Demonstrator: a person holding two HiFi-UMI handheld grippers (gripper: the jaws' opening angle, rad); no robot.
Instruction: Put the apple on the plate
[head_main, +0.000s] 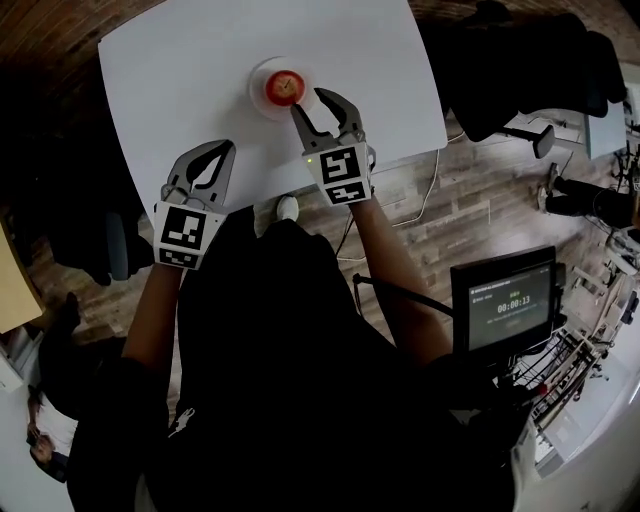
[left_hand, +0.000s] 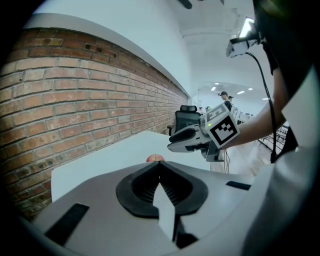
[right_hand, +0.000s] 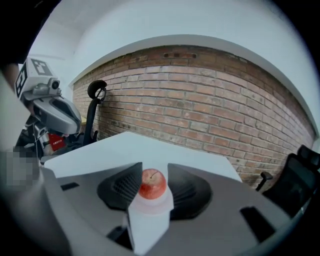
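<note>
Head view: apple (head_main: 284, 87) beyond jaws (right)

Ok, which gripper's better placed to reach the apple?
Right: the right gripper sits just short of the apple on the plate, jaws apart; the left gripper is shut and farther back.

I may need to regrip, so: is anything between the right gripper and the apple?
Nothing visible does. The apple sits on the white plate, and the right gripper faces it from close by with its jaws apart and the gap between them free.
</note>
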